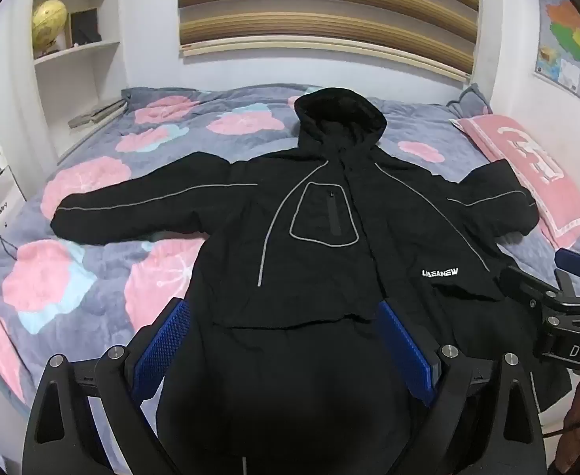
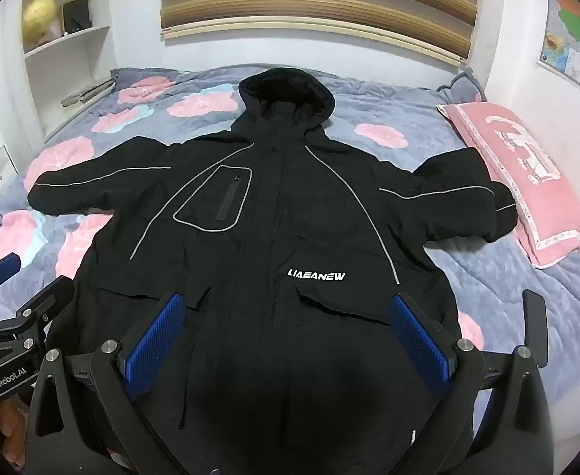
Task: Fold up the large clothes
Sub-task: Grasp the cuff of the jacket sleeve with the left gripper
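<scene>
You are facing a bed (image 1: pixel 92 213) covered with a grey quilt printed with pink flowers, set against a white wall with a striped blind (image 1: pixel 329 4) above it; a white shelf unit (image 1: pixel 76 51) with a yellow globe (image 1: pixel 48 21) stands at the left, and a pink pillow (image 2: pixel 519 174) lies at the right under a wall map (image 1: pixel 571 47). A black hooded jacket (image 2: pixel 282 206) lies flat on the quilt, front up, hood toward the wall, sleeves spread to both sides. Your left hand-held gripper (image 1: pixel 284 340) hovers over the jacket's lower hem, jaws spread wide and released, grasping nothing. Your right hand-held gripper (image 2: pixel 290 336) hangs likewise over the hem, wide apart and empty.
</scene>
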The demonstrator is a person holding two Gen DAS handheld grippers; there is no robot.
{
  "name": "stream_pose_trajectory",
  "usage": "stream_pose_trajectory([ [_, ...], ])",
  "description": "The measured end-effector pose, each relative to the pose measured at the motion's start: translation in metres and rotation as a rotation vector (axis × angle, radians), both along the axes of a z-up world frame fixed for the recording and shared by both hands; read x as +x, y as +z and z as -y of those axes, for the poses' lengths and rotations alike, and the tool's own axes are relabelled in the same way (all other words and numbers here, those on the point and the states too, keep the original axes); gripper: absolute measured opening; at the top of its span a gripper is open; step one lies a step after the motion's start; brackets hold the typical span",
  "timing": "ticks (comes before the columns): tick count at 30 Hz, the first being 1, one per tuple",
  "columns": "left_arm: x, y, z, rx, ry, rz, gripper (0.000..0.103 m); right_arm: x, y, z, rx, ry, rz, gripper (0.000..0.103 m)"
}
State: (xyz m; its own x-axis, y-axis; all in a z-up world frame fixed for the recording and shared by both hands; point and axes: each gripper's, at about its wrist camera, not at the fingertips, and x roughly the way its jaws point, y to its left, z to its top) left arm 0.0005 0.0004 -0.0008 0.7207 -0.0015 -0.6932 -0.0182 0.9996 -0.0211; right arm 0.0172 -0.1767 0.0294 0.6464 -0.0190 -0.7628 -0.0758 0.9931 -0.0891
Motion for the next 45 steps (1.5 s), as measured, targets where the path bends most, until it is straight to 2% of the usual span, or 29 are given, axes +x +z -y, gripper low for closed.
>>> stream_pose_trajectory([
  [16,0.006,-0.006,-0.009,-0.022,0.007,-0.013,0.096,0.007,-0.003,-0.013,-0.004,0.021,0.007,0.103],
  [21,0.011,-0.006,-0.017,-0.036,0.018,-0.014,0.096,0.017,0.014,-0.024,-0.016,0.024,0.080,0.103],
  [27,0.032,-0.001,-0.041,-0.035,0.042,0.060,0.096,0.050,0.016,-0.022,-0.023,0.039,0.201,0.103],
  [29,0.042,-0.001,-0.063,-0.031,0.071,0.091,0.096,0.063,0.004,-0.019,0.017,0.079,0.211,0.103],
  [32,0.060,-0.005,-0.111,-0.010,0.131,0.139,0.096,0.090,-0.029,-0.012,0.062,0.111,0.211,0.103],
  [34,0.071,-0.009,-0.150,-0.008,0.176,0.154,0.096,0.113,-0.059,-0.004,0.118,0.108,0.176,0.103],
  [36,0.087,-0.017,-0.206,-0.064,0.239,0.164,0.096,0.127,-0.084,0.003,0.176,0.097,0.149,0.103],
  [37,0.090,-0.018,-0.221,-0.063,0.255,0.156,0.096,0.135,-0.101,0.006,0.184,0.080,0.136,0.103],
  [38,0.094,-0.022,-0.247,-0.093,0.285,0.171,0.096,0.141,-0.115,0.007,0.181,0.065,0.117,0.103],
  [42,0.111,-0.041,-0.322,-0.134,0.424,0.179,0.096,0.158,-0.176,0.007,0.173,0.047,0.000,0.103],
  [43,0.121,-0.052,-0.344,-0.156,0.463,0.170,0.096,0.165,-0.186,0.006,0.177,0.049,-0.038,0.103],
  [45,0.131,-0.059,-0.374,-0.201,0.498,0.175,0.096,0.165,-0.185,0.008,0.182,0.055,-0.016,0.103],
])
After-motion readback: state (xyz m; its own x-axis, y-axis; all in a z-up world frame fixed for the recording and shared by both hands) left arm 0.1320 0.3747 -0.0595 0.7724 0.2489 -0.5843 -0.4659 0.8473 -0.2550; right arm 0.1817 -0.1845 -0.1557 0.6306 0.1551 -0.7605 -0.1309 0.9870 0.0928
